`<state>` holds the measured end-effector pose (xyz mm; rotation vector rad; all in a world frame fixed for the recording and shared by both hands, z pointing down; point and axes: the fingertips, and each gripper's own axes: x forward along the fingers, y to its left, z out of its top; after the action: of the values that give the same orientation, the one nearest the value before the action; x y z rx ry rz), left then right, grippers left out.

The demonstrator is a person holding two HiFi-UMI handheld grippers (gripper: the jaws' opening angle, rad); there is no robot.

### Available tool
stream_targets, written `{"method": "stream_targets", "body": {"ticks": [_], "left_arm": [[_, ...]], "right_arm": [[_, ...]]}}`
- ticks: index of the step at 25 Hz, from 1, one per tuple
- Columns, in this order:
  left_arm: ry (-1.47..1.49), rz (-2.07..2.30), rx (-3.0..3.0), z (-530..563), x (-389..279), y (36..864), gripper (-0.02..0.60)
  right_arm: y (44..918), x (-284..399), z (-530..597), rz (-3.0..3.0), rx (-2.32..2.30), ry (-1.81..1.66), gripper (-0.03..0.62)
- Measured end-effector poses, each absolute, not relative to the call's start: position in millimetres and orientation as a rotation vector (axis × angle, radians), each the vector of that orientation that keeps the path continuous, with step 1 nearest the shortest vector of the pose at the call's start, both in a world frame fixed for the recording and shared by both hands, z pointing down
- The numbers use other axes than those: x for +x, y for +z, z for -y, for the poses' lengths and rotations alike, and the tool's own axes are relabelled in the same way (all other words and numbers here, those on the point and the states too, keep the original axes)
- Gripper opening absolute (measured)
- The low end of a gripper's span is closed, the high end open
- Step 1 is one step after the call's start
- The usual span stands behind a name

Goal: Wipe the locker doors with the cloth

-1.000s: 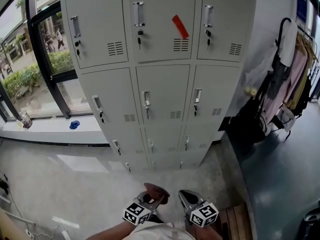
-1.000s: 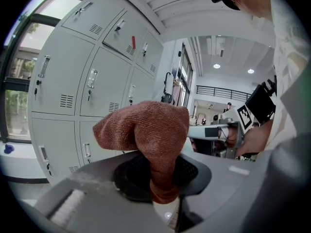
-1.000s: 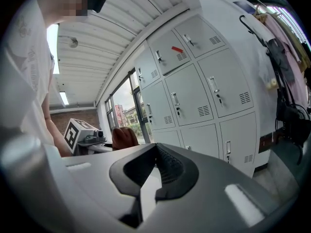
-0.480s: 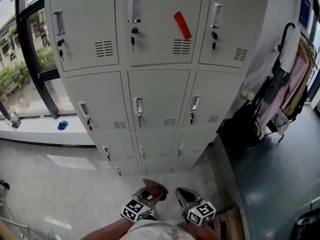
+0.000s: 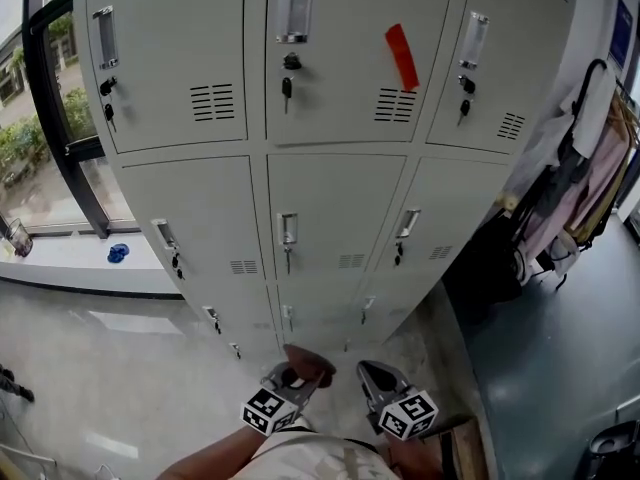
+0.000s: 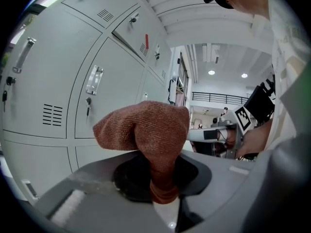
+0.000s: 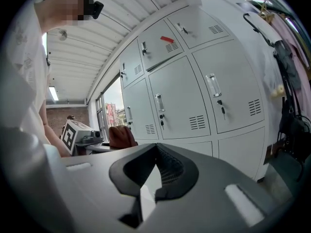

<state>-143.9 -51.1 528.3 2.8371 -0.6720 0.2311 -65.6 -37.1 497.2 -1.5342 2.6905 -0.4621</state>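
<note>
The locker doors (image 5: 330, 98) loom nearer than a second ago, yet the left claw (image 5: 296, 380), clamped on the brown cloth (image 5: 309, 362), and the right claw (image 5: 372, 378) (pressed together, empty) hang low before them, so wiping seems imminent.

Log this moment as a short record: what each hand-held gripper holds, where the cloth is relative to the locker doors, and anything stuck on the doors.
left hand-held gripper: shut on the brown cloth
right hand-held gripper: shut, empty
cloth position: held low in front of the locker doors, not touching them
door mark: red strip on the top middle door
locks: keys hang in several
wiping: not yet begun
</note>
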Motion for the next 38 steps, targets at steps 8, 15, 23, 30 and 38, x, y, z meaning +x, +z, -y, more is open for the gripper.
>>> {"method": "stream_targets", "body": {"ticks": [8,15,23,30,38], "left_arm": [[0.162,0.713,2.833,82.8,-159.0,511.3,0.084],[0.136,0.787,2.784,104.8,-167.8,500.6,0.083],[0.1,0.946,2.758,135.3,-154.9,465.1,0.083],[0.088,1.159,2.771,173.0,-160.7,422.9,0.083],[0.0,1.327,2.821,216.7,-164.9,353.4,0.083]], "right_arm": [[468.5,-73.2,78.6,-2.732,-1.5,-0.348,0.008],[460.0,-78.8,109.1,-2.81,-1.375,-0.306,0.008],[427.7,-68.2,144.0,-2.884,-1.192,-0.212,0.008],[420.5,-39.6,169.1,-2.919,-1.144,-0.182,0.008],[400.6,-21.1,191.4,-2.926,-1.058,-0.149,0.008]]}}
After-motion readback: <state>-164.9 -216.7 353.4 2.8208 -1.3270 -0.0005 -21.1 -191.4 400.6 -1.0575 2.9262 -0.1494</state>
